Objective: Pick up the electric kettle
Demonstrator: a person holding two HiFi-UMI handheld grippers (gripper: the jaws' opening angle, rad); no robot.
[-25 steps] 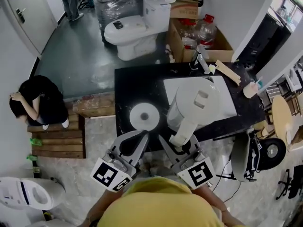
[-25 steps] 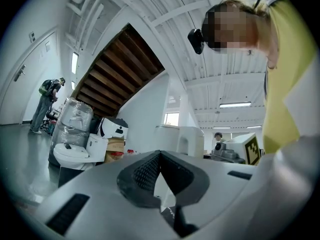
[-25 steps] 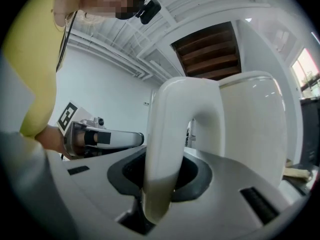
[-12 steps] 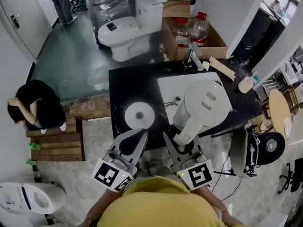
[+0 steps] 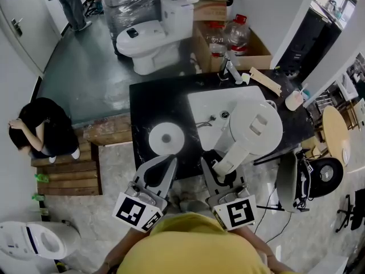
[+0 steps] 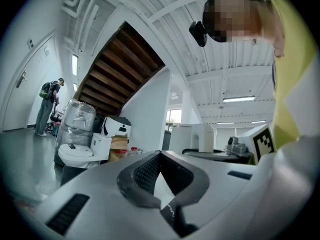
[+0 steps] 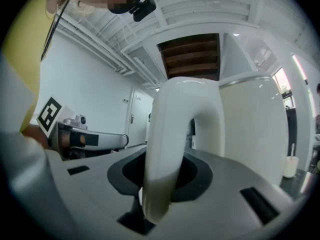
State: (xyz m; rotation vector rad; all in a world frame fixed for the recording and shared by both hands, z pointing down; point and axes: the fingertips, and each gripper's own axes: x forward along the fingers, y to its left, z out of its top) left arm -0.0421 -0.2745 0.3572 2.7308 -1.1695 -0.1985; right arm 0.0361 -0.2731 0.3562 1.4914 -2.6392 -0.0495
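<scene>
The white electric kettle (image 5: 254, 127) hangs over the right part of the sink, clear of its round white base (image 5: 167, 138) on the black counter (image 5: 147, 101). My right gripper (image 5: 220, 163) is shut on the kettle's curved handle (image 5: 229, 154). In the right gripper view the handle (image 7: 172, 134) fills the space between the jaws, with the kettle's body (image 7: 250, 129) just behind it. My left gripper (image 5: 169, 163) hovers at the counter's near edge, in front of the base. Its jaws meet at the tips, with nothing between them (image 6: 159, 156).
A white sink (image 5: 208, 104) with a faucet (image 5: 231, 70) is set into the counter. A cup (image 5: 295, 100) stands at the counter's right end. Behind the counter are a toilet (image 5: 145, 39) and a cardboard box of bottles (image 5: 228, 39). A person (image 5: 37, 127) crouches by wooden steps (image 5: 68, 173) at the left.
The kettle has swung to the right in my right gripper, farther from its base and across the sink. My left gripper has stayed where it was.
</scene>
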